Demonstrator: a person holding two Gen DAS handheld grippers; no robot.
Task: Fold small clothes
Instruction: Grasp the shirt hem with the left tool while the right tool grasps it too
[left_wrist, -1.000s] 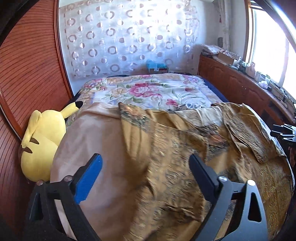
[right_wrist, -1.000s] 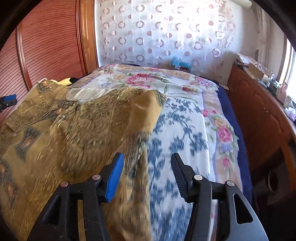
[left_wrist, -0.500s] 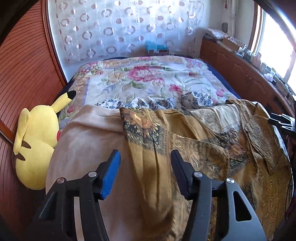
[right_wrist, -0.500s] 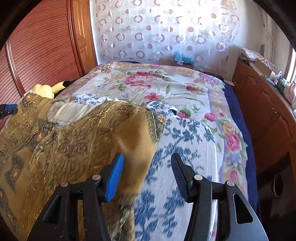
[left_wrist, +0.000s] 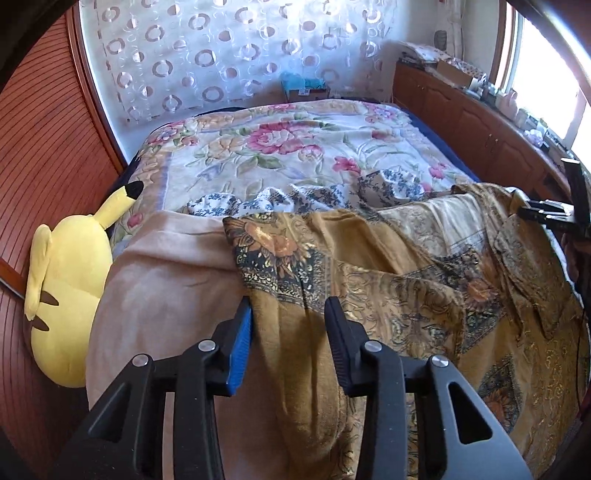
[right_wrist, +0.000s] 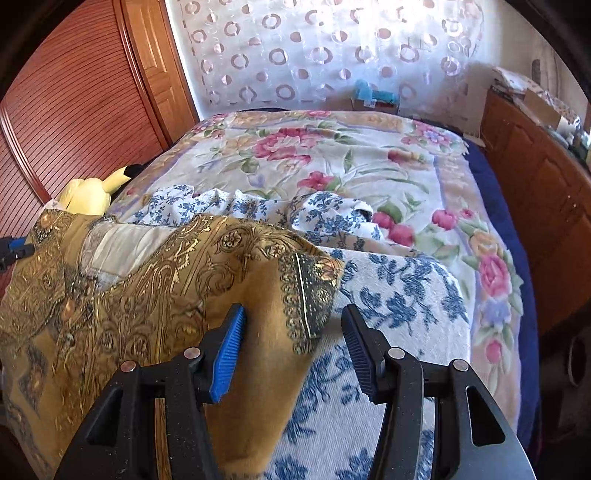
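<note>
A gold-brown patterned garment (left_wrist: 406, 295) lies spread across the near end of the bed; it also shows in the right wrist view (right_wrist: 155, 295). My left gripper (left_wrist: 288, 317) stands open around the garment's left sleeve, cloth between the jaws. My right gripper (right_wrist: 291, 325) stands open around the right sleeve end, its left finger (right_wrist: 227, 350) against the cloth. A white garment with blue flowers (right_wrist: 388, 295) lies under and beyond the gold one. The right gripper's tip shows at the left wrist view's right edge (left_wrist: 546, 214).
A beige cloth (left_wrist: 166, 288) lies left of the gold garment. A yellow plush toy (left_wrist: 66, 288) sits at the bed's left edge by the wooden wardrobe (left_wrist: 44, 147). The floral bedspread (left_wrist: 295, 147) stretches behind. A wooden cabinet (right_wrist: 535, 177) runs along the right.
Both grippers pulled back and up from the bed, so more bedspread shows. The left jaws narrowed around the sleeve. The right jaws kept their width.
</note>
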